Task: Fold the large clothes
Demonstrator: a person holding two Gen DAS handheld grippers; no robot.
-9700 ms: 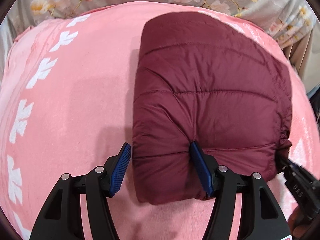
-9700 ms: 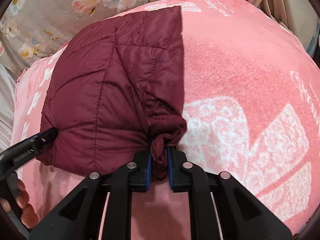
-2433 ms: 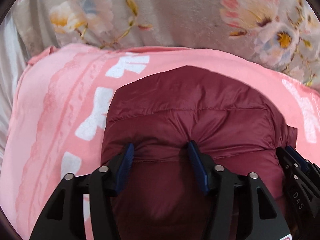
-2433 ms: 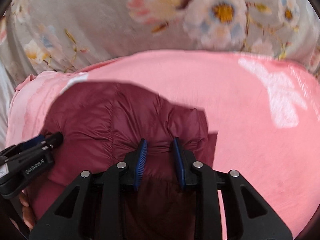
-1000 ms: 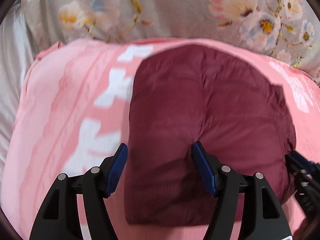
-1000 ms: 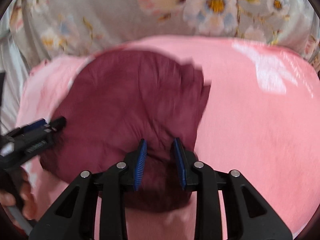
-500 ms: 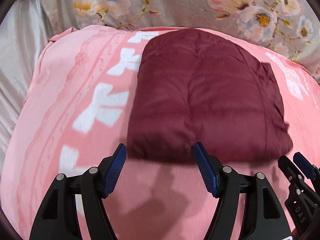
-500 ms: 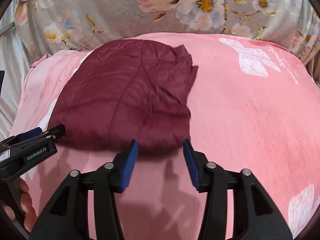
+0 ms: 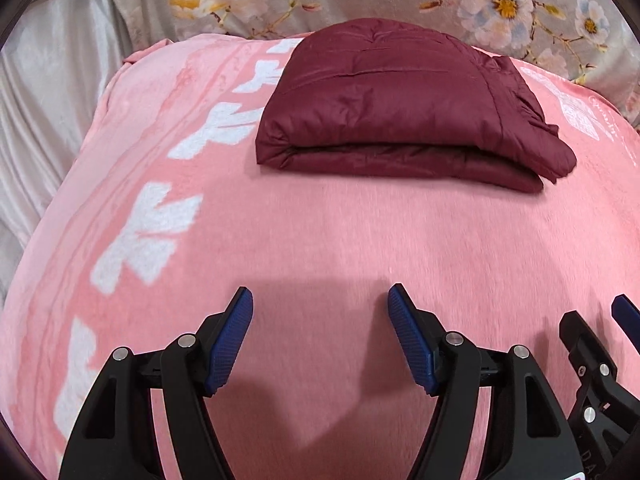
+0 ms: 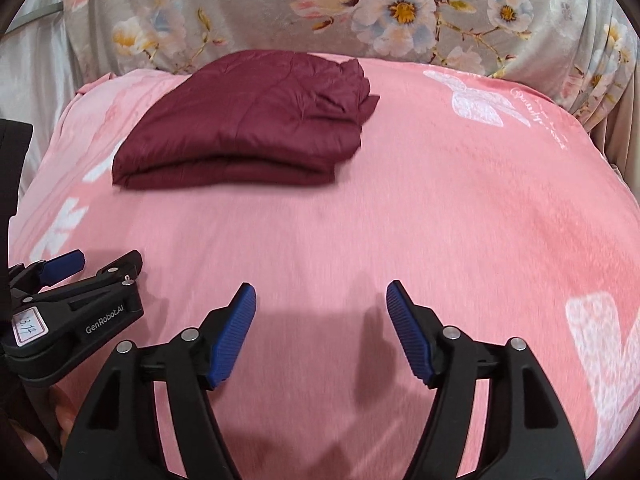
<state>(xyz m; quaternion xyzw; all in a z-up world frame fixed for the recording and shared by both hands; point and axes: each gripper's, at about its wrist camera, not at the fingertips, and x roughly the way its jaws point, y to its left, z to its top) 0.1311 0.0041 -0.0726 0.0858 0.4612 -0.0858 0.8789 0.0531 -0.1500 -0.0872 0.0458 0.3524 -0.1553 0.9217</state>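
A dark red quilted jacket (image 9: 400, 104) lies folded into a thick rectangular bundle at the far end of the pink blanket (image 9: 320, 240); the right wrist view shows the jacket (image 10: 248, 128) at upper left. My left gripper (image 9: 320, 320) hangs open over bare blanket, well short of the jacket, with nothing between its blue pads. My right gripper (image 10: 320, 316) is also back from the jacket, its jaws opening wide and empty. In each wrist view the other gripper shows at the frame's edge: the right gripper (image 9: 600, 344) and the left gripper (image 10: 80, 272).
A grey floral cloth (image 10: 360, 8) rises behind the blanket's far edge. Pale satin fabric (image 9: 48, 100) lies off the blanket's left side. Fingers of a hand (image 10: 60, 412) hold the left gripper at lower left in the right wrist view.
Both grippers have drawn back from the jacket, which now lies folded and free. The right gripper's jaws, a second ago narrow on the fabric, have spread wide.
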